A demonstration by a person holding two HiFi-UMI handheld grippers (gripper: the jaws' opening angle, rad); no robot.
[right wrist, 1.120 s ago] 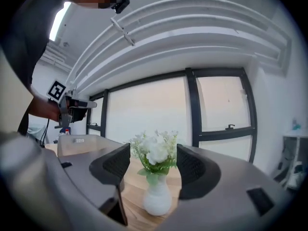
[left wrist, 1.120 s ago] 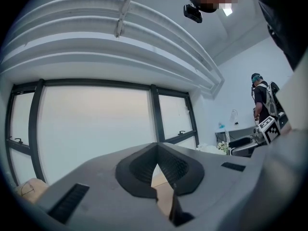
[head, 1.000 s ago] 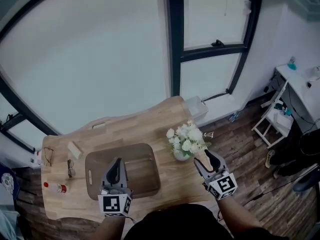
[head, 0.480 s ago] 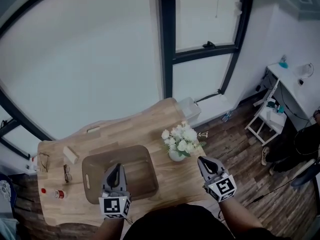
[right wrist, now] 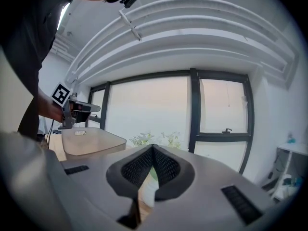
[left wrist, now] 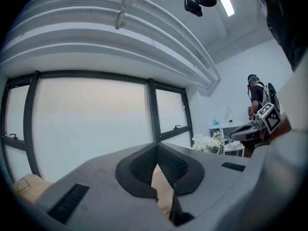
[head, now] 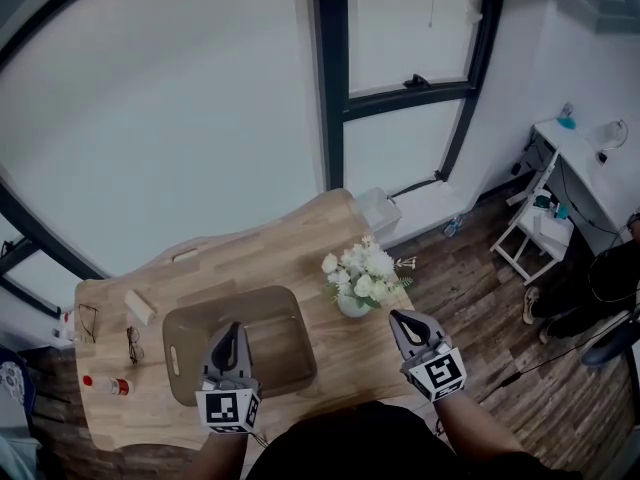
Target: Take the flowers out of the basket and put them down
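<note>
**Holding both tools shut, with the flowers standing out on the surface**

Your left tool (head: 233, 328) points level and forward over the near side of the brown basket (head: 285, 340). Its jaws are closed tip to tip with nothing between them. Your right tool (head: 394, 315) sits off the basket's right side, tipped slightly downward toward the white flowers (head: 358, 271). Its jaws are pressed together and empty too, stopping short of the blooms.

The flowers stand upright in a small white vase (head: 352, 307) on the wooden surface (head: 215, 263), outside the basket and just beside its far right corner. Only bare wood shows between your right tool and the vase.

Left of the basket you have a pair of glasses (head: 133, 345), a red-capped bottle (head: 110, 385) lying on its side, and a small pale block (head: 140, 306). Past the far end of the surface, a white box (head: 380, 211) sits below the window (head: 180, 118).
</note>
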